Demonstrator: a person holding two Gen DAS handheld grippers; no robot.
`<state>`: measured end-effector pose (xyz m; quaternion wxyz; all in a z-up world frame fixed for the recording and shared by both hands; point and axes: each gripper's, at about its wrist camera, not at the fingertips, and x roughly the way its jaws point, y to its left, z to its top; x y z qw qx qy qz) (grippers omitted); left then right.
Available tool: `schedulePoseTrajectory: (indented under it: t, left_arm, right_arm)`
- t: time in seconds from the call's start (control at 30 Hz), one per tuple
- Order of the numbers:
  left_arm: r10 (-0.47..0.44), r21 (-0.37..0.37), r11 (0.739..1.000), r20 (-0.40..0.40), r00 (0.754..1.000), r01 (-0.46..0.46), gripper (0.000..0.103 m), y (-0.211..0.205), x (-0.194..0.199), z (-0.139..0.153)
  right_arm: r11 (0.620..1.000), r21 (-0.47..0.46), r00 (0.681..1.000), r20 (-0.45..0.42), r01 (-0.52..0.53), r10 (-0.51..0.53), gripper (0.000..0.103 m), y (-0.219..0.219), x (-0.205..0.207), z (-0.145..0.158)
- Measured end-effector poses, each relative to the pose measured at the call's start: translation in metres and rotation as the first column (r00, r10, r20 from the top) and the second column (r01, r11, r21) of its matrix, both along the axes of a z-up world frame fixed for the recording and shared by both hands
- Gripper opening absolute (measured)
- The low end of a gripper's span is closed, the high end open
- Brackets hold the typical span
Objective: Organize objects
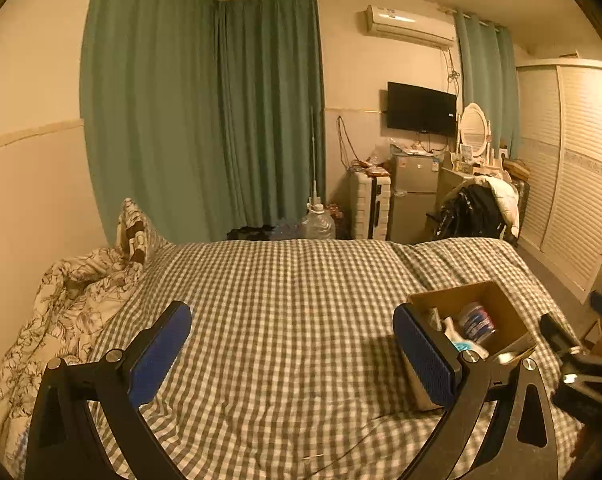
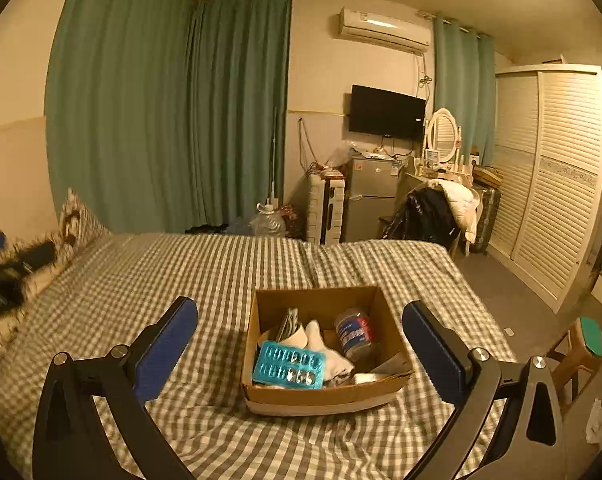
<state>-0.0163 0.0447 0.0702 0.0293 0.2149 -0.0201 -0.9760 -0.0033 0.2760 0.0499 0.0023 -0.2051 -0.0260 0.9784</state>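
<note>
An open cardboard box sits on the checked bed cover, straight ahead of my right gripper, which is open and empty just before it. Inside lie a teal blister pack of pills, a white sock, a small jar with a blue label and folded paper. In the left wrist view the box is to the right, behind my right-hand finger. My left gripper is open and empty over bare bed cover.
A flowered quilt and pillow lie bunched at the bed's left side. Beyond the bed stand water bottles, a small fridge, a chair piled with clothes and a wardrobe. A stool stands right of the bed.
</note>
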Motion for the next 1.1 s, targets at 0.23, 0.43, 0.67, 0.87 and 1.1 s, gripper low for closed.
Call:
schedulePoseTrajectory:
  t: [0.23,0.43,0.67,0.87,1.1]
  left_arm:
    - [0.051,0.024,0.998,0.003,0.999,-0.051,0.103,-0.021,0.008,-0.033]
    - [0.055,0.021,0.998,0.012,0.998,-0.055,0.103,-0.025,0.008,-0.041]
    - [0.050,0.009,0.999,0.020,0.999,-0.051,0.103,-0.020,0.010,-0.043]
    - [0.044,-0.008,0.999,0.021,0.999,-0.044,0.103,-0.016,0.010,-0.044]
    - [0.043,-0.015,0.999,0.032,0.999,-0.043,0.103,-0.015,0.009,-0.045]
  right_arm:
    - [0.998,0.049,0.998,0.055,-0.030,0.028,0.103,-0.016,-0.016,-0.040]
    - [0.999,0.032,0.999,0.030,-0.014,0.013,0.103,-0.012,-0.012,-0.032]
    - [0.999,0.039,1.000,0.027,-0.014,0.013,0.103,-0.011,-0.012,-0.031]
    - [0.999,0.033,1.000,0.023,-0.017,0.016,0.103,-0.013,-0.011,-0.029]
    - [0.999,0.029,0.999,0.032,-0.026,0.025,0.103,-0.016,-0.011,-0.031]
